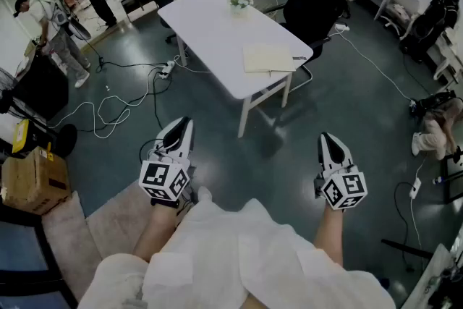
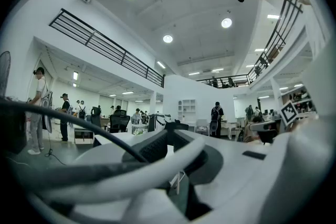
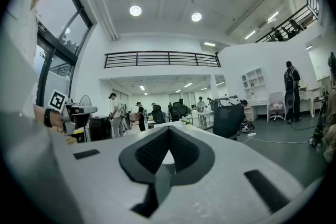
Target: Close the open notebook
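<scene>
Standing well back from the white surface (image 1: 210, 32), open notebook (image 1: 268, 58) lying flat near its closer right corner, left gripper (image 1: 181, 130) and right gripper (image 1: 330, 142) held level over the floor (image 1: 275, 155) with both sets of fingers closed on nothing, nowhere near that notebook.

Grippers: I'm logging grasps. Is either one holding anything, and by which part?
Nothing is held. The left gripper and the right gripper both have shut, empty jaws; the notebook lies open on the table, untouched.
</scene>
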